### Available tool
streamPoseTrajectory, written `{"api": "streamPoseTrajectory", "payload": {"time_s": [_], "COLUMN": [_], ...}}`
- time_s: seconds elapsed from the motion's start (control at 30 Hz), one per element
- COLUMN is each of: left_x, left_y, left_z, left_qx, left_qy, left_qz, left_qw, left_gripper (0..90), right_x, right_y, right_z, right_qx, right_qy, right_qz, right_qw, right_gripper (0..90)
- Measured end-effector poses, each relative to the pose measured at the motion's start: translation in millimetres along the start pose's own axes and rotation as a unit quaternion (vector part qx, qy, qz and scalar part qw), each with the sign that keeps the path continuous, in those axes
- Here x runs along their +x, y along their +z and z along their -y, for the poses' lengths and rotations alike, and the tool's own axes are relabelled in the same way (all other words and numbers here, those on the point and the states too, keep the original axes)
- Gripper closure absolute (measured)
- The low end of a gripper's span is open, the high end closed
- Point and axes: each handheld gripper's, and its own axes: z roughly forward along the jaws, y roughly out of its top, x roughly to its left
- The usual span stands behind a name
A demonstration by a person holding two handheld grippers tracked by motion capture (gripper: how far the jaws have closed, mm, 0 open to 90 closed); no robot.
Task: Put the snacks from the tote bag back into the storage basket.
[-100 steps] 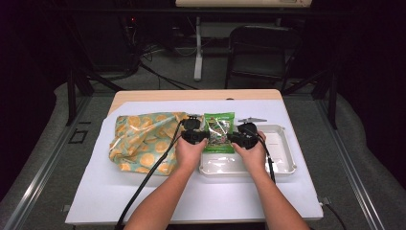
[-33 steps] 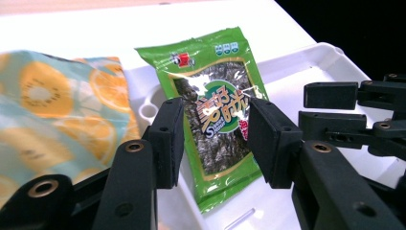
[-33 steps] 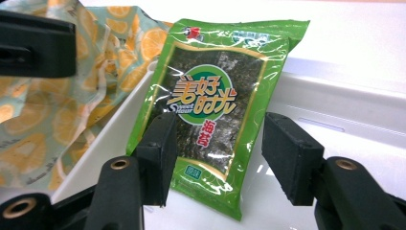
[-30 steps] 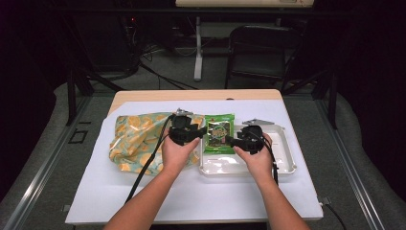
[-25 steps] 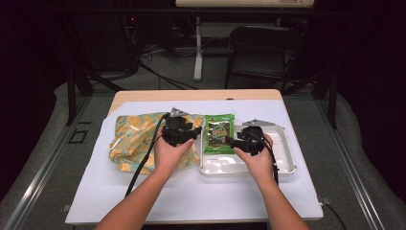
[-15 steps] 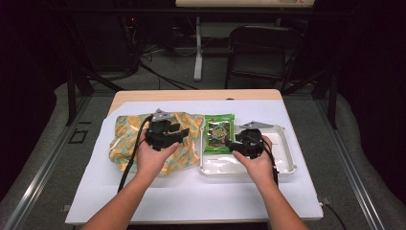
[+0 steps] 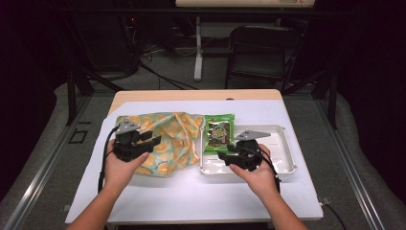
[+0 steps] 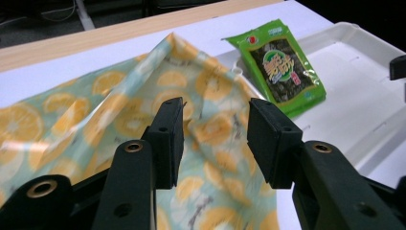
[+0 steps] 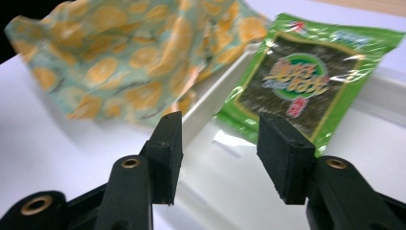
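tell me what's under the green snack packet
The green snack packet lies across the left rim of the white tray, its near end inside the tray, its far end on the white table cover. What the packet covers beneath cannot be seen.

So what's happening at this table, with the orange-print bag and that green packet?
A person sits at the table with a handheld gripper in each hand. The left gripper hovers over the orange-print cloth bag, jaws open with nothing between them. The right gripper, also open and empty, hangs above the white tray. The green seaweed snack packet lies across the tray's far left corner, beside the bag, with neither gripper touching it.
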Motion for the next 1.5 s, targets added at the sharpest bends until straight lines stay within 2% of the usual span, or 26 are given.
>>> {"api": "streamPoseTrajectory", "payload": {"time_s": [0.13,0.27,0.37,0.53,0.63,0.73,0.8,0.97,1.13,1.3,1.43,1.5], "left_x": [6.6,10.9,10.8,8.9,7.5,8.5,8.8,9.8,7.9,4.8,3.4,3.3], "left_y": [-12.3,-18.8,-19.7,-18.2,-18.0,-17.0,-15.6,-11.7,-6.6,-2.7,0.7,2.3], "left_z": [16.3,35.0,50.7,74.1,83.6,91.3,94.8,97.8,100.6,101.3,101.8,102.5], "left_qx": [-0.001,0.002,0.008,0.014,0.016,0.01,0.014,0.013,0.019,0.022,0.023,0.027], "left_qy": [0.001,-0.006,-0.006,-0.003,0.007,0.005,0.013,0.006,0.018,0.025,0.026,0.027], "left_qz": [-0.01,-0.003,-0.007,0.003,0.009,0.012,0.004,0.019,0.019,0.022,0.023,0.022], "left_qw": [0.9999,1.0,0.9999,0.9999,0.9998,0.9999,0.9998,0.9997,0.9995,0.9992,0.9991,0.999], "left_gripper": [56.1,54.3,54.2,53.3,53.3,53.5,54.4,55.7,56.7,56.8,56.4,56.1], "right_x": [10.1,16.9,19.6,21.4,24.0,27.7,29.3,30.3,33.9,38.0,36.4,35.9], "right_y": [-3.7,-7.2,-8.8,-5.8,-1.1,5.5,10.8,21.1,28.6,31.0,31.9,33.3], "right_z": [16.2,33.5,45.5,61.1,69.3,76.0,77.9,83.0,87.5,89.4,88.6,88.3], "right_qx": [-0.005,-0.011,-0.008,-0.01,-0.013,-0.011,-0.002,0.007,0.019,0.012,0.013,0.007], "right_qy": [-0.023,-0.037,-0.049,-0.058,-0.068,-0.078,-0.092,-0.093,-0.107,-0.119,-0.114,-0.101], "right_qz": [-0.02,-0.037,-0.04,-0.051,-0.063,-0.065,-0.064,-0.079,-0.079,-0.078,-0.078,-0.085], "right_qw": [0.9995,0.9986,0.9979,0.997,0.9956,0.9948,0.9936,0.9925,0.9909,0.9898,0.9903,0.9912], "right_gripper": [48.7,47.4,47.7,51.1,53.0,56.6,58.0,62.3,63.0,62.3,60.9,60.3]}}
